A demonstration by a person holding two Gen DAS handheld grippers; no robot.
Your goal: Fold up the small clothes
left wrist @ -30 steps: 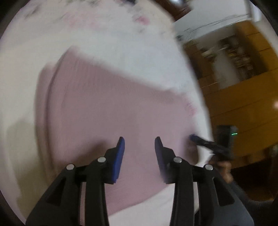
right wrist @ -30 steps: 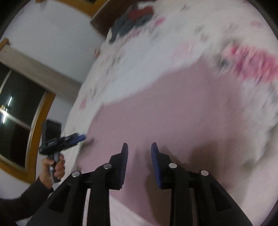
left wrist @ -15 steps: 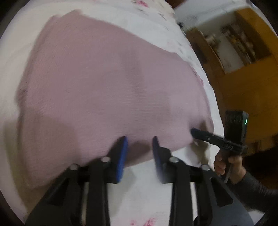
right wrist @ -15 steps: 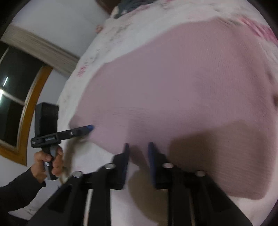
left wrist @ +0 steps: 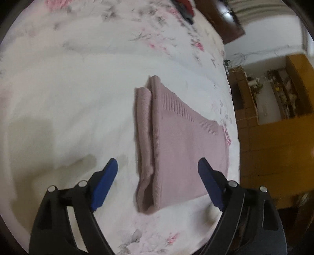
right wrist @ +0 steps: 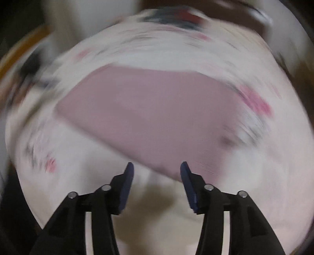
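A pink knit garment point(left wrist: 182, 143) lies folded on the white floral bedspread point(left wrist: 78, 82), its ribbed hem along the far edge and a rolled fold down its left side. My left gripper point(left wrist: 157, 166) hovers open above its near end, blue fingers spread wide on either side of the fold. In the right wrist view, which is blurred by motion, the same pink garment point(right wrist: 157, 117) lies flat in front of my right gripper point(right wrist: 157, 172). That gripper is open, and nothing is between its fingers.
Dark and red clothes point(left wrist: 186, 7) lie at the far end of the bed. A wooden cabinet with shelves point(left wrist: 274, 109) stands to the right, past the bed's edge. The bedspread stretches wide to the left of the garment.
Both grippers have let go of the garment's near edge, opened wide and drawn back. The garment now lies folded over itself, smaller in view. The right view is swinging.
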